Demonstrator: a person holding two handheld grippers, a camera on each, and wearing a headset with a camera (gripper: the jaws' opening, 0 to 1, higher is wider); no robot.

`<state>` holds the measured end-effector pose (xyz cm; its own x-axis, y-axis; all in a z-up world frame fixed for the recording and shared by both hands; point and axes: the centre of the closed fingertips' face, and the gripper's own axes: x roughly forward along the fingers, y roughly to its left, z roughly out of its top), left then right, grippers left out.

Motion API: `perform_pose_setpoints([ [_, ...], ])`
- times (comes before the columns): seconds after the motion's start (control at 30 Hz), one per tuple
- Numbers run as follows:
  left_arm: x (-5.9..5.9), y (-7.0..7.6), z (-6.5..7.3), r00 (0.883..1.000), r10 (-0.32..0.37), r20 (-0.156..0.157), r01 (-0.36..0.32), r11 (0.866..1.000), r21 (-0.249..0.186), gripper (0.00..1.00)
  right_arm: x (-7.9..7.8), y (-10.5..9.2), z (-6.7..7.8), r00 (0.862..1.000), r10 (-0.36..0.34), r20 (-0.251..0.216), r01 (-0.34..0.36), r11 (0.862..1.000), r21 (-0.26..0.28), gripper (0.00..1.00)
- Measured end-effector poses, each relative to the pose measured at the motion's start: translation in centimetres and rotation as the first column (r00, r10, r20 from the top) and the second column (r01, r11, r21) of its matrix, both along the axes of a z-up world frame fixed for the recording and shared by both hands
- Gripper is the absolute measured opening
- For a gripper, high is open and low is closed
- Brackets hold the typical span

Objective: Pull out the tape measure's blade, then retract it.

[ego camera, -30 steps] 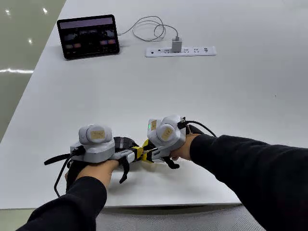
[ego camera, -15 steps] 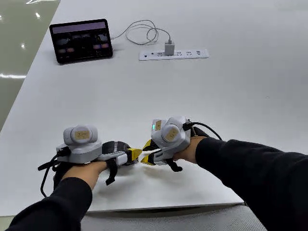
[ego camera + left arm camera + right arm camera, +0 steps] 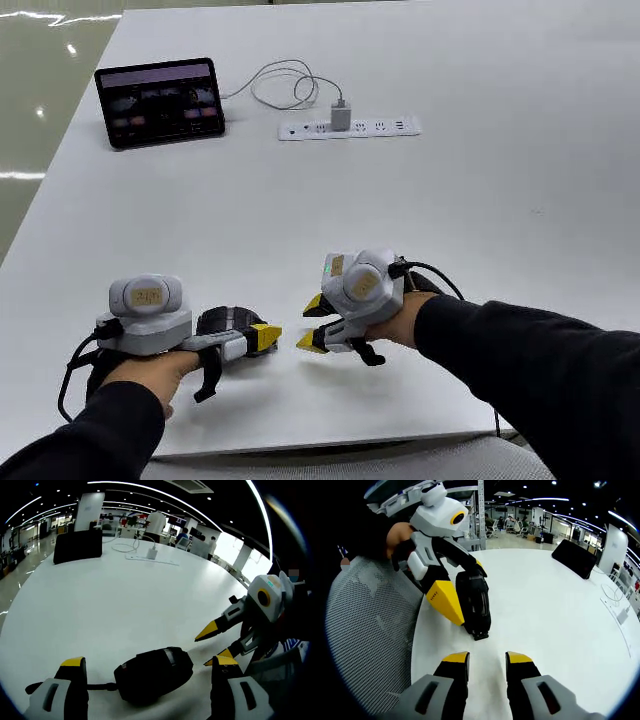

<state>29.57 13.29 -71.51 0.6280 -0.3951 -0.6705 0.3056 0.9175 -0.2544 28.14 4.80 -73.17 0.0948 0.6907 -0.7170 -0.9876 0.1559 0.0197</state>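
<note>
The black tape measure (image 3: 225, 320) lies on the white table (image 3: 420, 210) near its front edge, with no blade drawn out that I can see. My left gripper (image 3: 250, 338) is open, and its yellow-tipped jaws stand on either side of the case without touching it. In the left gripper view the tape measure (image 3: 155, 672) sits between the wide jaws of my left gripper (image 3: 150, 661). A little to the right, my right gripper (image 3: 310, 324) is open and holds nothing. In the right gripper view my right gripper (image 3: 487, 657) points toward the tape measure (image 3: 472, 605).
A dark tablet (image 3: 158, 100) stands at the back left. A white power strip (image 3: 348, 127) with a charger and a looped cable (image 3: 280, 85) lies behind the middle. A grey mesh chair (image 3: 365, 630) sits just off the table's front edge.
The two grippers, which met tip to tip over the tape measure a second ago, have drawn apart. The left one has shifted left with the case between its jaws.
</note>
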Motion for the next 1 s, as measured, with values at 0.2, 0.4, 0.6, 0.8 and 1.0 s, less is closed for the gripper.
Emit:
perform_pose_setpoints([
  [0.2, -1.2, -2.9, 1.0, 0.979, -0.201, 0.012, 0.202, 0.978, -0.043, 1.0, 0.1, -0.9, 1.0, 1.0, -0.021, 0.012, 0.021, 1.0, 0.016, 0.31],
  [0.4, -1.3, -2.0, 1.3, 0.967, -0.25, 0.042, 0.251, 0.968, -0.016, 1.0, 0.0, -2.2, 2.2, 0.998, -0.059, 0.023, 0.058, 0.998, 0.04, 0.35],
  [0.6, -1.1, -1.0, 1.7, 0.962, -0.266, 0.056, 0.267, 0.964, -0.015, 1.0, 0.1, -3.9, 3.8, 0.993, -0.113, 0.021, 0.111, 0.99, 0.084, 0.4],
  [0.8, -1.9, -0.7, 3.4, 0.943, -0.321, 0.092, 0.322, 0.947, 0.007, 1.0, -0.3, -6.7, 4.6, 0.985, -0.172, 0.001, 0.171, 0.981, 0.091, 0.46],
  [1.0, -2.4, 0.1, 4.5, 0.929, -0.344, 0.136, 0.344, 0.939, 0.025, 1.0, 0.0, -10.5, 4.7, 0.963, -0.268, 0.004, 0.267, 0.959, 0.094, 0.47],
])
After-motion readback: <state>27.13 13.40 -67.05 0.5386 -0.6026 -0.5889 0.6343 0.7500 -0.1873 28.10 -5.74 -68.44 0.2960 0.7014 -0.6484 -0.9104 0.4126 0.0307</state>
